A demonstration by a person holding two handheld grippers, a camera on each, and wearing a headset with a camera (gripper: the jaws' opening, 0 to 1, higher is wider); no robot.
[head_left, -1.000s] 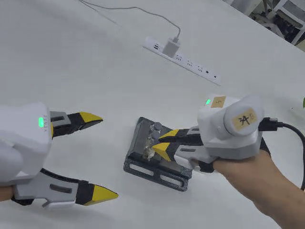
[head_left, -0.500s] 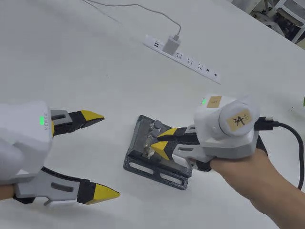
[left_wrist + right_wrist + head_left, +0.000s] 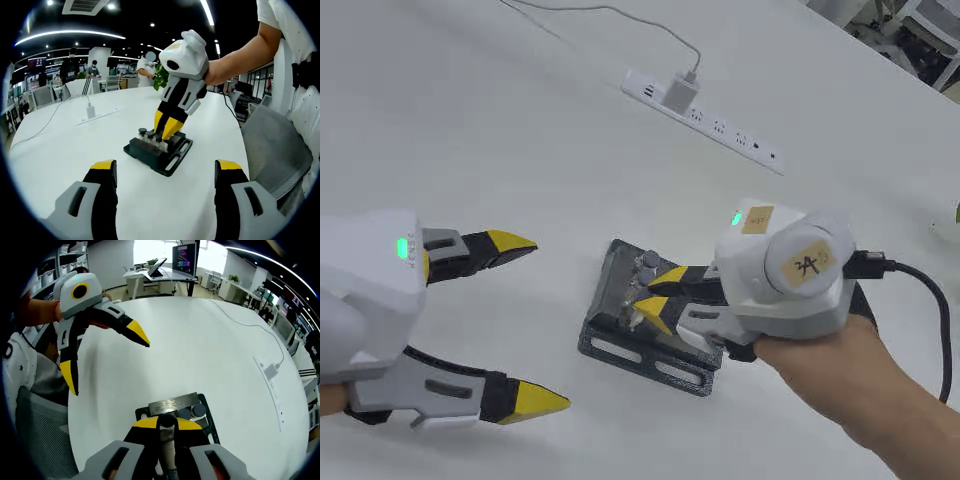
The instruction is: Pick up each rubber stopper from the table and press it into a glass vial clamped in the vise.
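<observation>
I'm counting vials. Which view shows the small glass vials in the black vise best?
The left gripper view: the small glass vials stand side-on, in a row, in the black vise. The right gripper view has the right gripper shut on one dark stopper; the head view shows them half hidden.

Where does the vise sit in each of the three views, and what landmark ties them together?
Head view: vise low centre, beside the right gripper.
Left gripper view: vise at centre, under the other gripper's tips.
Right gripper view: vise bottom centre, just past its own jaws.
Shared landmark: the white power strip beyond the vise.
</observation>
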